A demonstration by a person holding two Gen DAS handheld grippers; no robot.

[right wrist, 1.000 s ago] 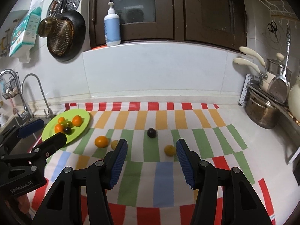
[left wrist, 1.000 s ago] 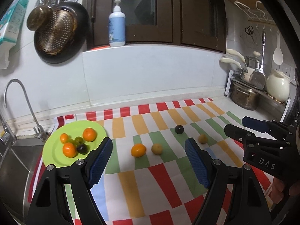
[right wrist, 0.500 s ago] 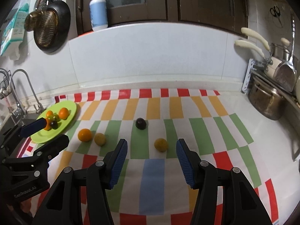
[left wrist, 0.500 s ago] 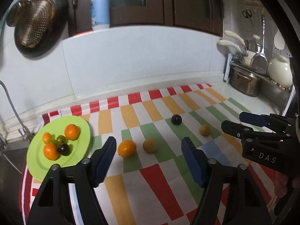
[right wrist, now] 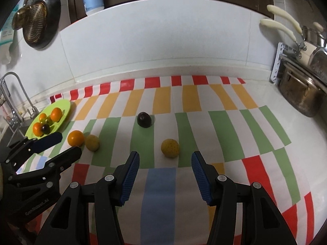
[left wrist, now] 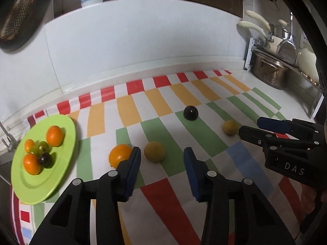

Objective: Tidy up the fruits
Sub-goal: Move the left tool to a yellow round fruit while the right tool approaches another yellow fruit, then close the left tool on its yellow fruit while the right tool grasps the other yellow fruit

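Both jaws closing, nothing gripped: left hand-held gripper [left wrist: 161,157] must centre on the yellow fruit [left wrist: 154,151], right hand-held gripper [right wrist: 165,163] on its own fruit [right wrist: 170,148], before squeezing gently.

A steel pot [left wrist: 269,73] stands beside the striped cloth [right wrist: 220,126].

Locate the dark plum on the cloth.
In the right wrist view the dark plum lies mid-cloth, beyond the yellow fruit, right of the green plate.

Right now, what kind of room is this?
Most likely a home kitchen: a faucet over a sink at the left, a steel pot on a rack, and a pan hung on the tiled wall.
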